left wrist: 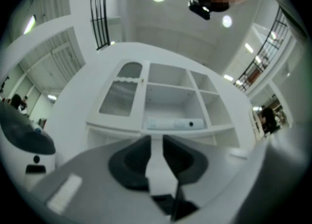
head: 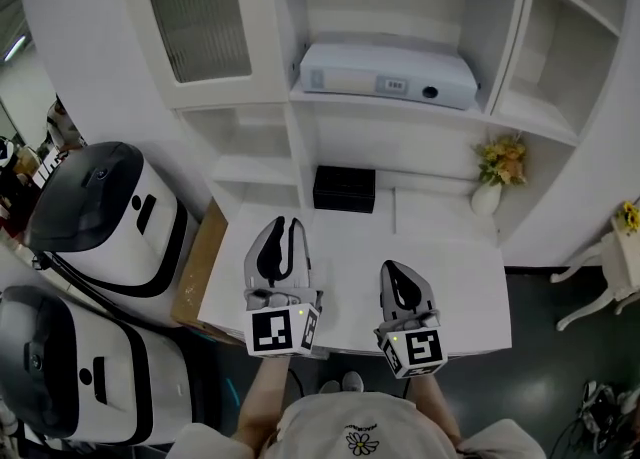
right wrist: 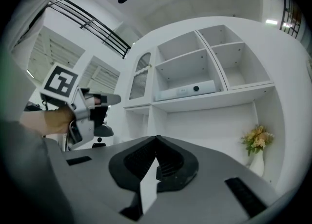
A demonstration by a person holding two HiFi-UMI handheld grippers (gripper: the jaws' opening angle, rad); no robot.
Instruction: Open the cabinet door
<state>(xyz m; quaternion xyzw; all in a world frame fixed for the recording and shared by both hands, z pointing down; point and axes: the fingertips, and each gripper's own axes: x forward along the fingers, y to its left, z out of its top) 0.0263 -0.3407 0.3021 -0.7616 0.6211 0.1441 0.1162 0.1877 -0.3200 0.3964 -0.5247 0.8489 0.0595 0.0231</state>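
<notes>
Two grippers above white desk point(head: 450, 277), neither holding anything. Left gripper point(head: 288, 222): jaws slightly apart, narrow gap, nothing between. Right gripper point(head: 393, 267): jaws together at tips. Cabinet door point(head: 200, 17), ribbed glass with arched top, shut, at upper left of white shelf unit, well apart from both grippers. Flat white device point(head: 390, 75) on shelf beside door. Black box point(head: 344, 188) at desk back; vase point(head: 487, 197) with yellow flowers in right corner. Two white-and-black machines point(head: 100, 207) left of desk, cardboard sheet point(head: 195, 267) between. Dark floor point(head: 560, 367) at right.
</notes>
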